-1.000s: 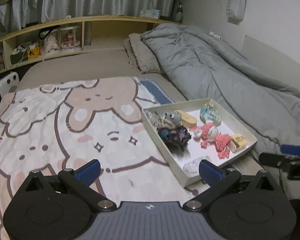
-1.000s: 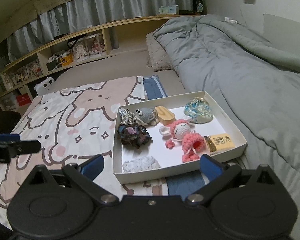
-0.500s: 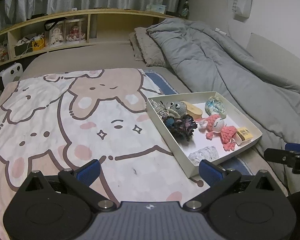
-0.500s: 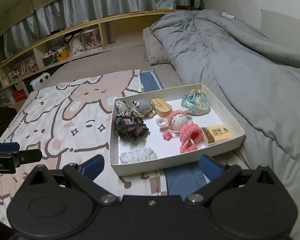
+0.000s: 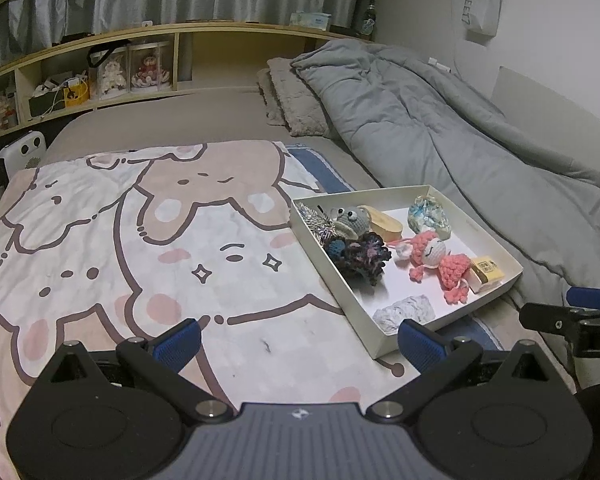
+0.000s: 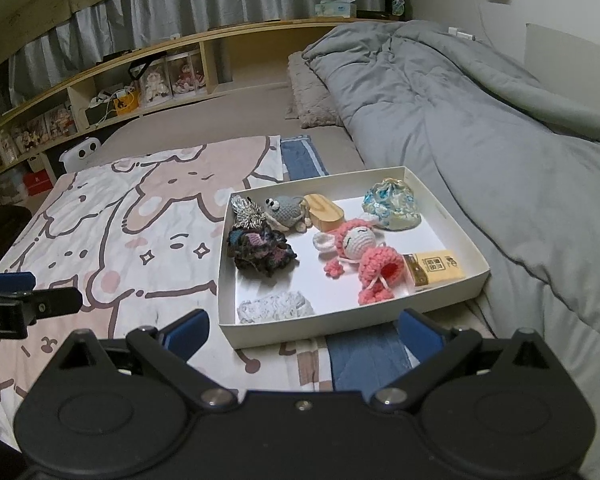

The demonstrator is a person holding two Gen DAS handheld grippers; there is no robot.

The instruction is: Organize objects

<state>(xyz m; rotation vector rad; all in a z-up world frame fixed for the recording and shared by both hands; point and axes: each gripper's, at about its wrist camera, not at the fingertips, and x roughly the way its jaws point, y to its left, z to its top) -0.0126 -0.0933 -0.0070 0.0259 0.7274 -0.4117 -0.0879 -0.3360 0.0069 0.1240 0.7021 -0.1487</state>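
A white shallow box [image 6: 444,296] [image 5: 328,264] lies on the bed. In it are a pink crochet doll [image 6: 364,256] [image 5: 440,260], a dark crochet piece [image 6: 260,254] [image 5: 358,256], a grey crochet toy [image 6: 284,210] [image 5: 350,220], a silver ornament [image 6: 246,210], a wooden block [image 6: 326,212], a blue-white pouch [image 6: 392,206] [image 5: 428,216], a yellow packet [image 6: 436,270] [image 5: 486,270] and a white knitted piece [image 6: 276,306] [image 5: 404,312]. My left gripper [image 5: 300,340] is open and empty over the blanket, left of the box. My right gripper [image 6: 304,326] is open and empty just before the box's near edge.
A cartoon-print blanket [image 5: 120,248] covers the bed's left part. A grey duvet [image 6: 480,128] lies heaped on the right, a pillow [image 5: 296,100] behind the box. A wooden shelf [image 5: 100,76] with figures runs along the headboard. A wall is at the far right.
Both grippers have drawn back and risen a little, so the box looks smaller and farther in both views. Both stay open and empty. The objects in the box have not moved.
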